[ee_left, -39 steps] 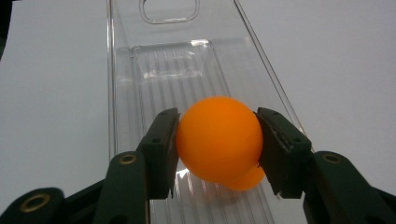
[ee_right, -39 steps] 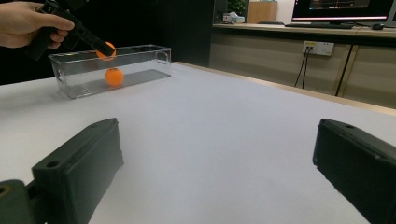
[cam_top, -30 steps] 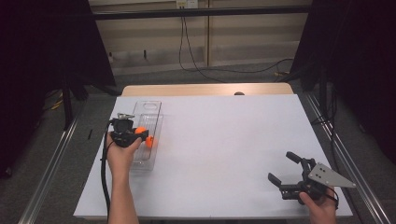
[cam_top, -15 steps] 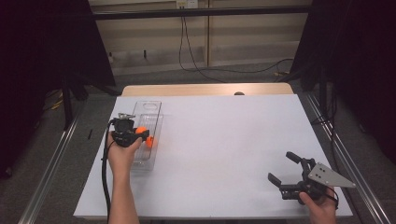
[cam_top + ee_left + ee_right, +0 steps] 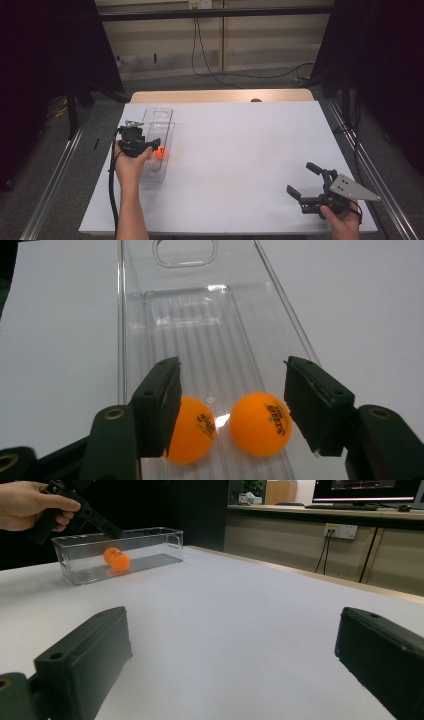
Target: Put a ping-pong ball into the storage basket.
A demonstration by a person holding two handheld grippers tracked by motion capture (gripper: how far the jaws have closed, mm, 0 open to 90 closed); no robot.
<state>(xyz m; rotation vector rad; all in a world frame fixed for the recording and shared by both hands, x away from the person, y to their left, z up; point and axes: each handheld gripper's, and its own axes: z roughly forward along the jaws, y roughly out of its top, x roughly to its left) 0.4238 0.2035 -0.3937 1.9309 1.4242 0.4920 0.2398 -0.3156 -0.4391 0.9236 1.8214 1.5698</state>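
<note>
Two orange balls (image 5: 240, 426) lie in the tray (image 5: 200, 320); left gripper (image 5: 232, 395) jaws just opened, releasing one.

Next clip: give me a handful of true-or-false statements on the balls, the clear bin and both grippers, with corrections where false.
1. Two orange balls lie inside the clear bin. True.
2. The left gripper clamps one ball. False: its jaws have just been opening; the balls sit between them, and the right-hand ball is clear of its pad.
3. The right gripper holds a ball. False: its jaws stand open over the bare white table.
4. The bin stands on the person's left side of the table. True.
5. The bin has a lid on. False: its top is open.
</note>
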